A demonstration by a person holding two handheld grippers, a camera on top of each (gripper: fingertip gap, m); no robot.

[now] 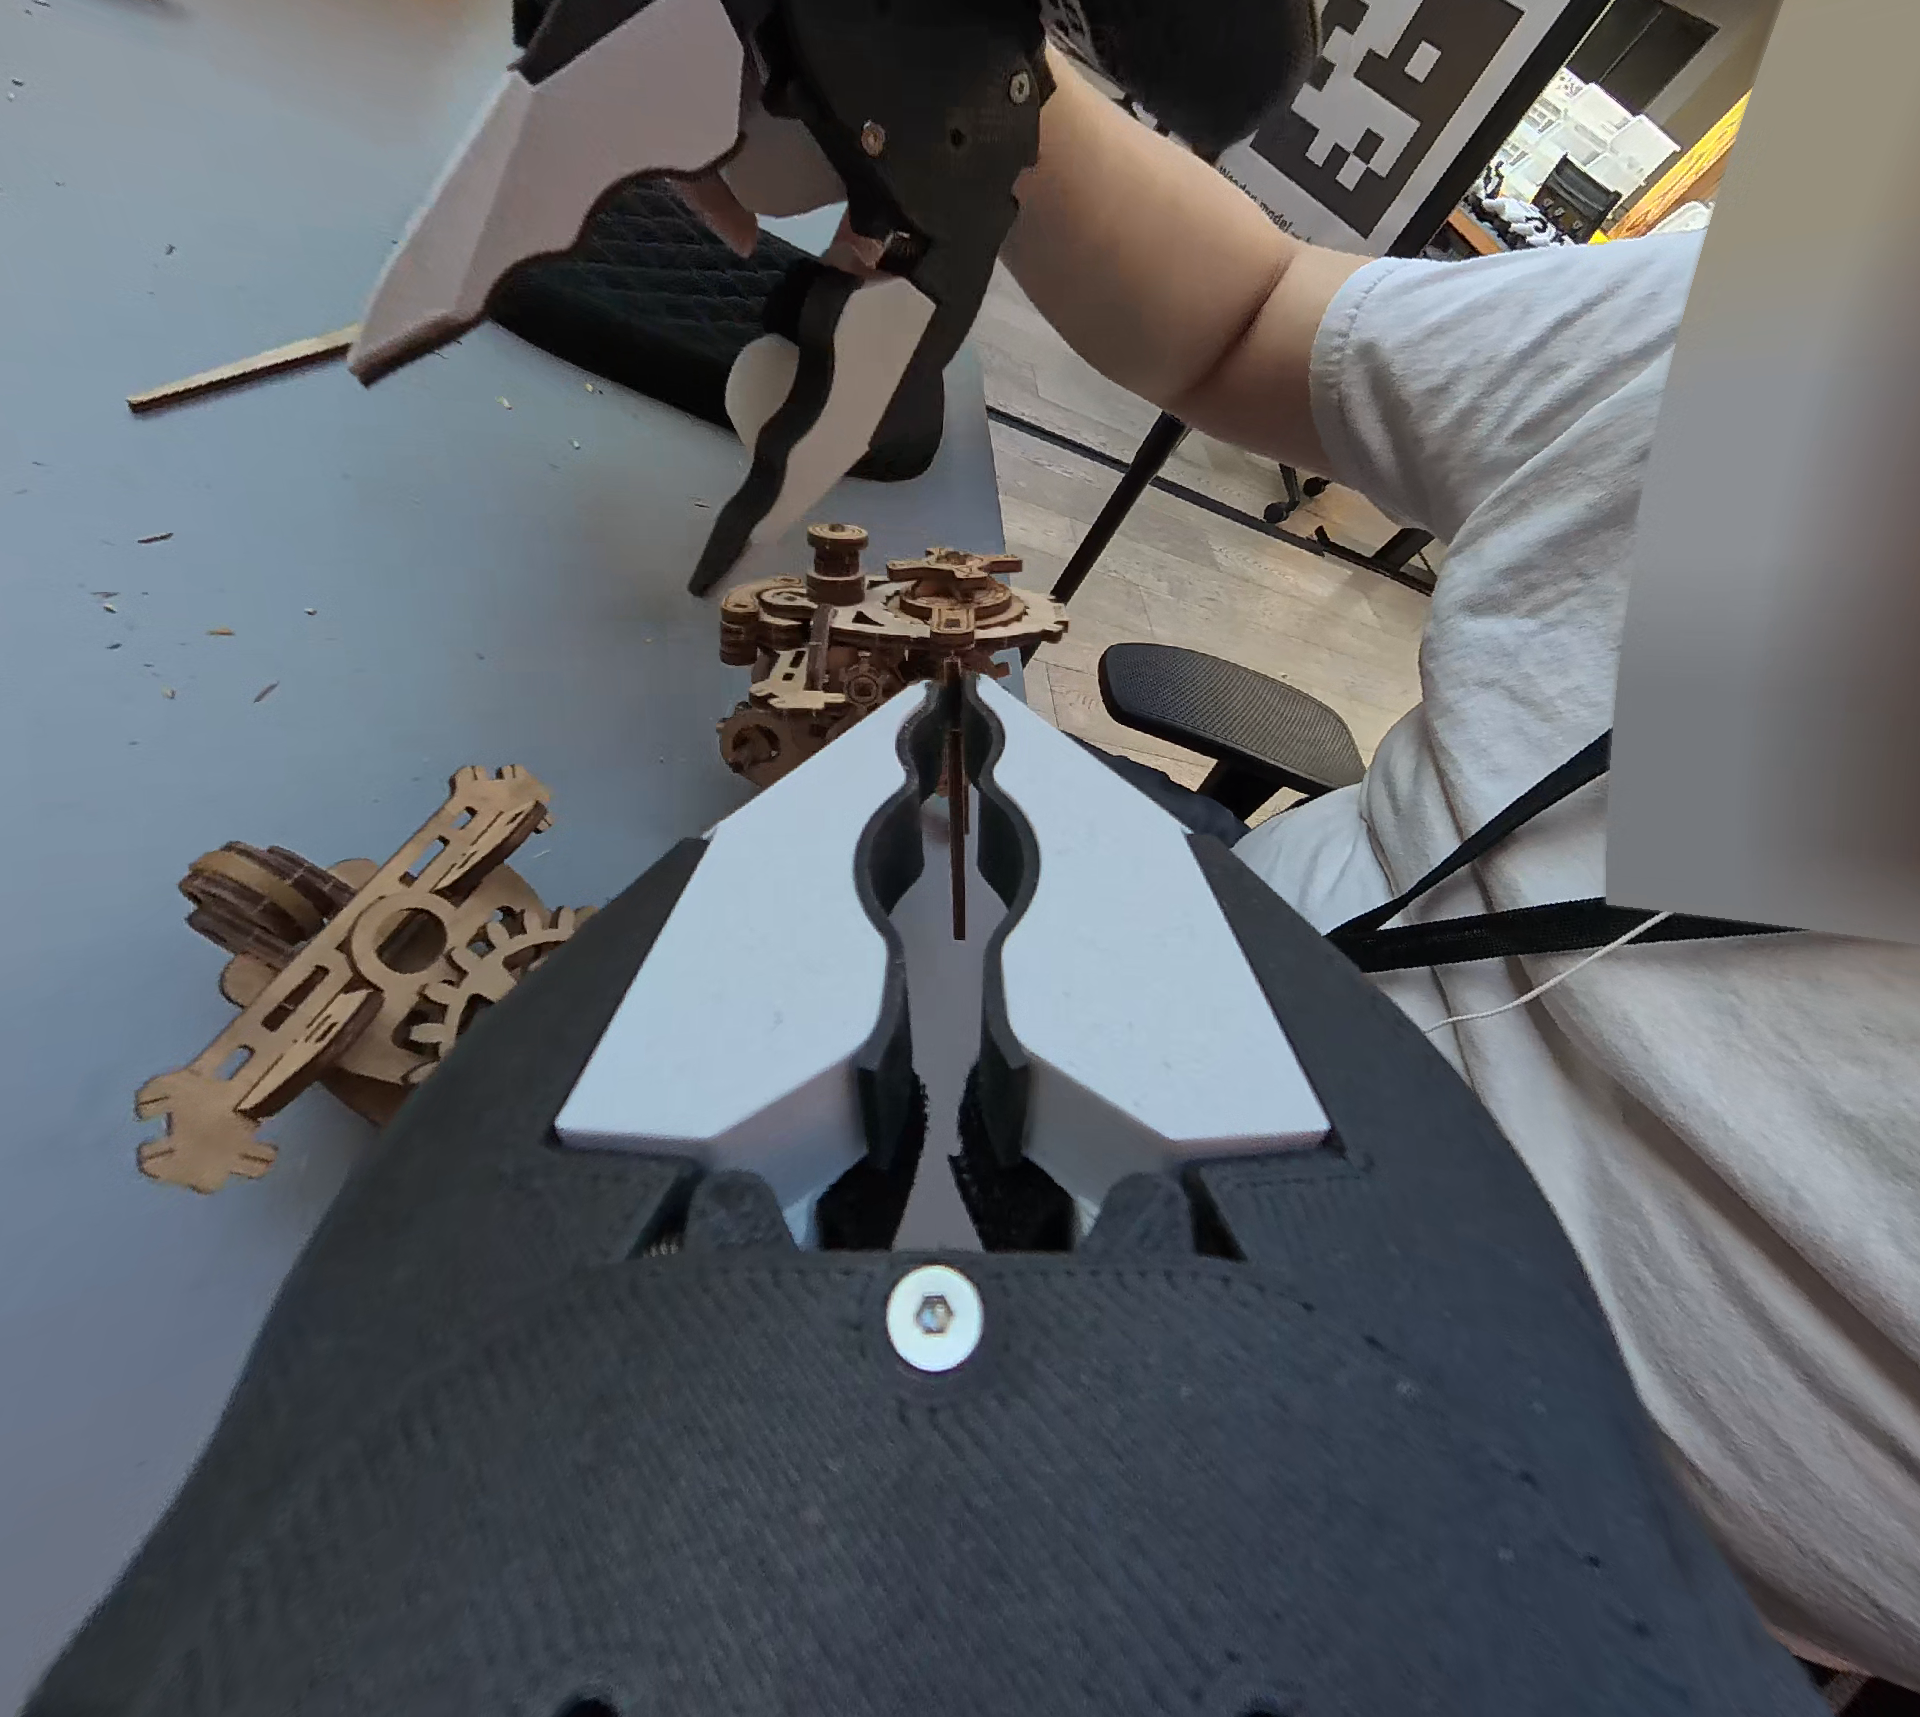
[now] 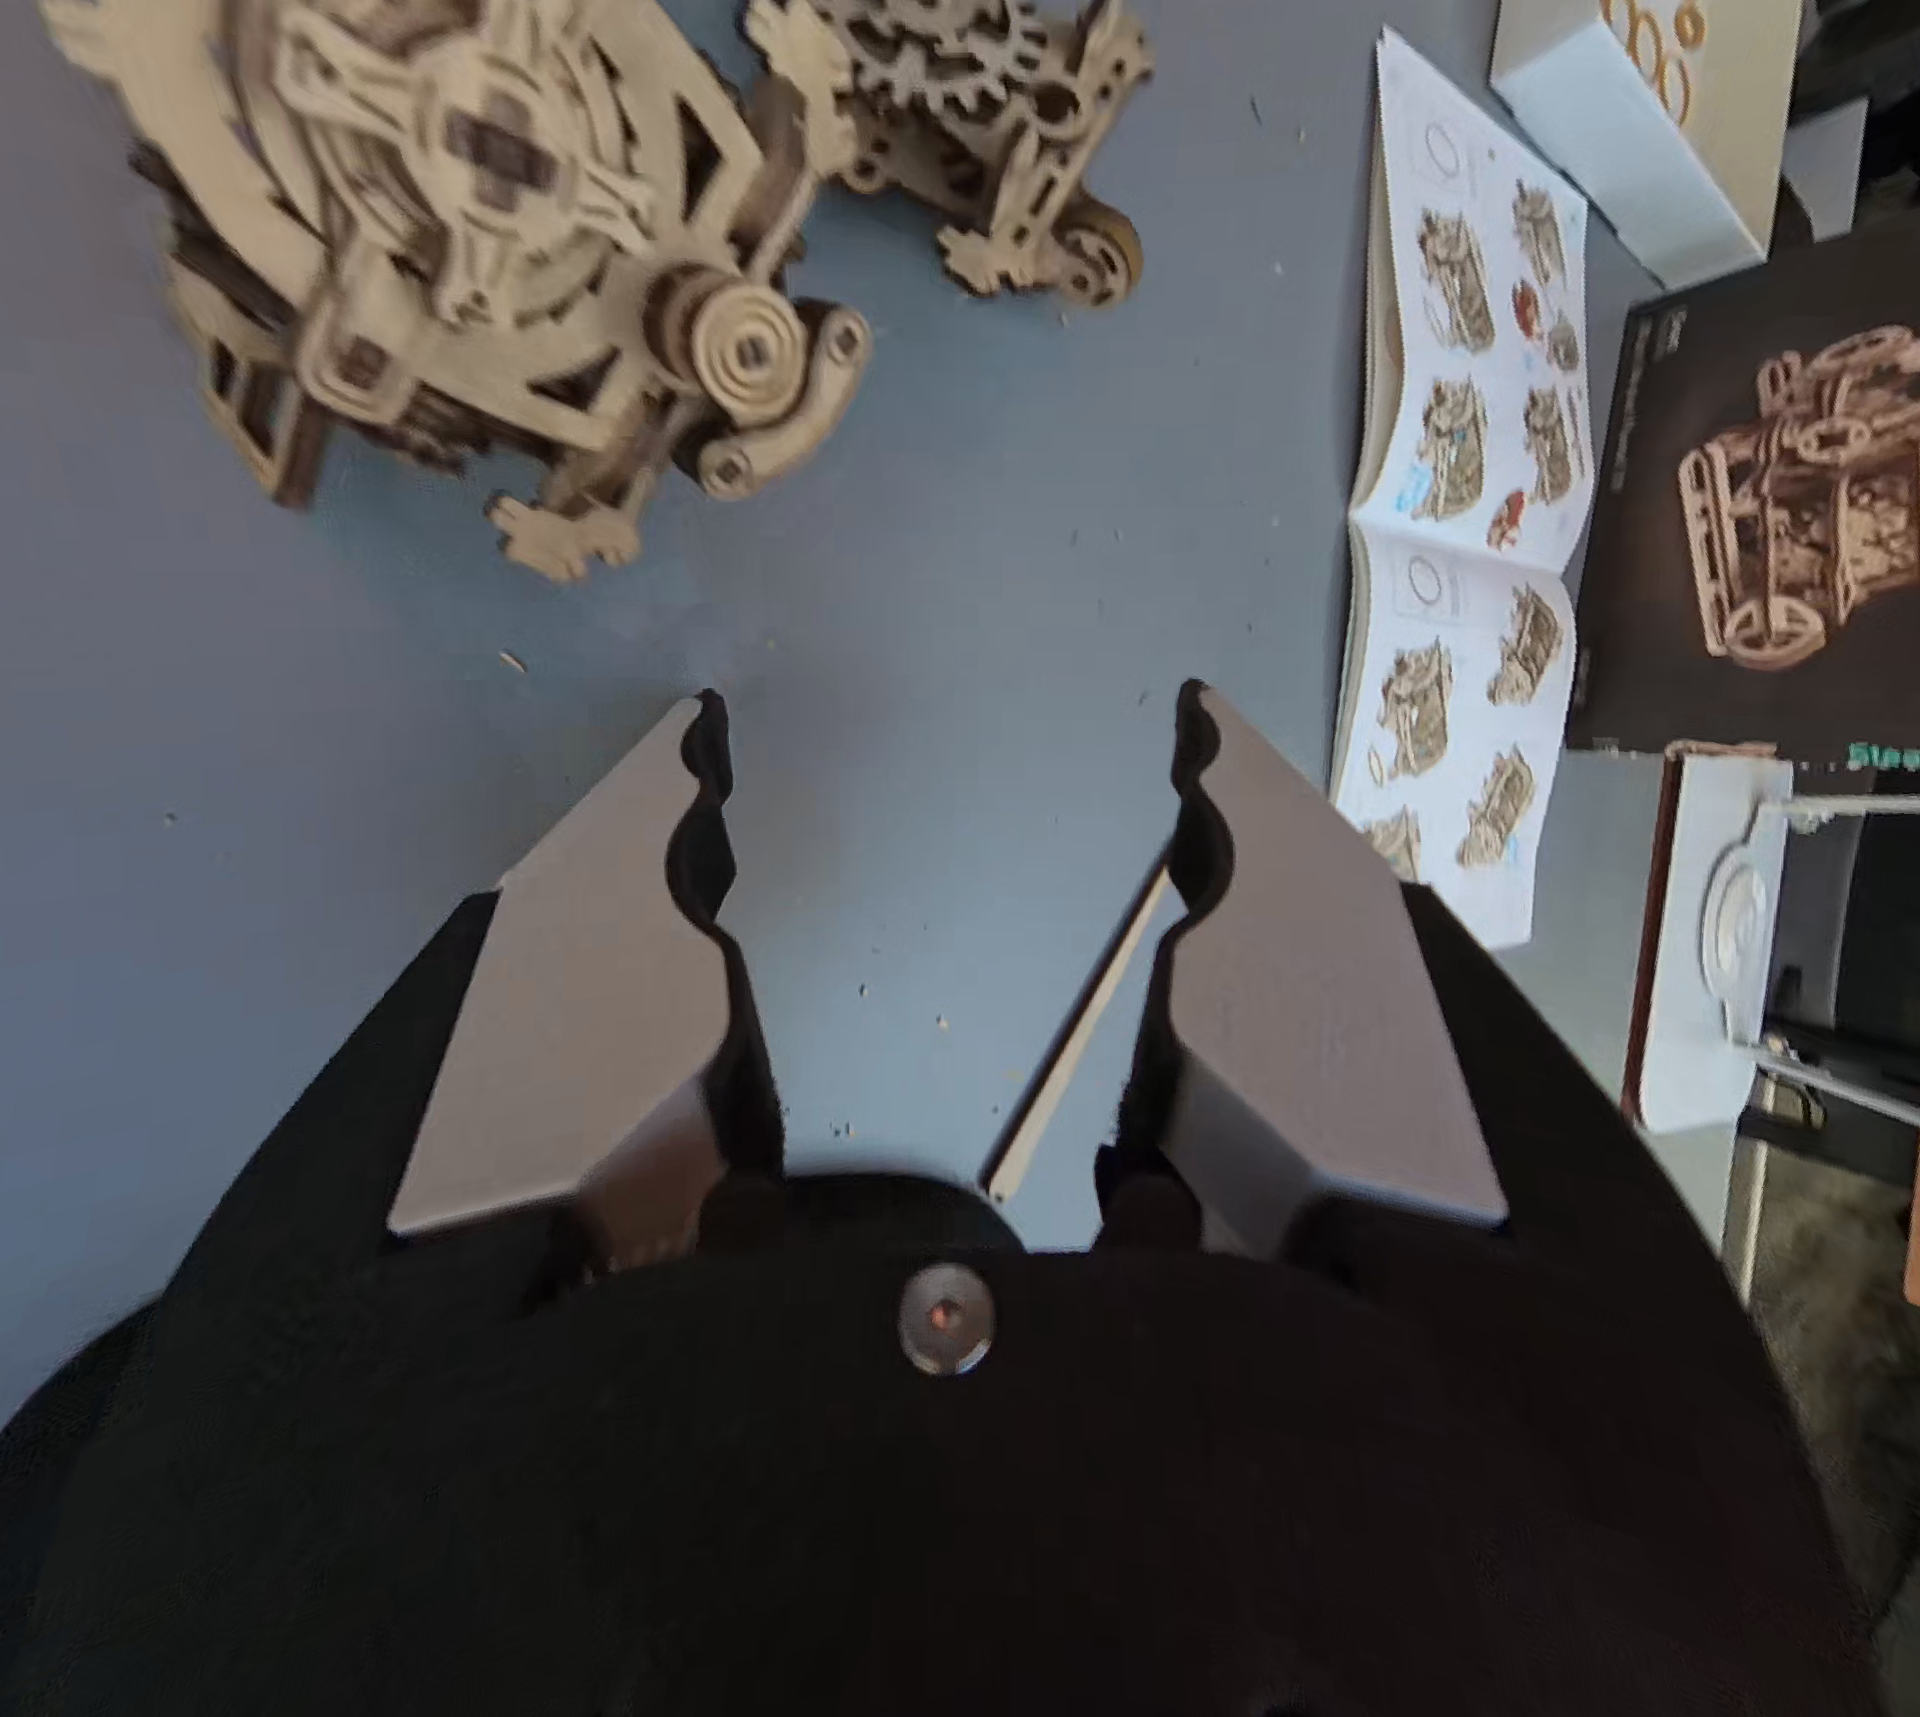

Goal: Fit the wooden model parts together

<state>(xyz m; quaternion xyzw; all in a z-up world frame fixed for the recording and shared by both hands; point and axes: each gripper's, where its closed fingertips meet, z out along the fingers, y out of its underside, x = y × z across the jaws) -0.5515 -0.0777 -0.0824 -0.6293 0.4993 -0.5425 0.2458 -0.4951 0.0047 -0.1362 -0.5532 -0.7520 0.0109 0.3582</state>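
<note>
Near the table's [image 1: 312, 524] front edge, my left gripper [image 1: 951, 701], nearly closed, pinches a thin plate of the main wooden model [image 1: 883, 628], my wide-open right gripper [image 2: 945, 701] holds nothing, and the gear sub-assembly [image 1: 343, 971] beside it seems not yet fitted.

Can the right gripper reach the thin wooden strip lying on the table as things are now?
Probably yes. The right gripper is open and empty above the table, and the wooden strip lies bare between its fingers.
</note>
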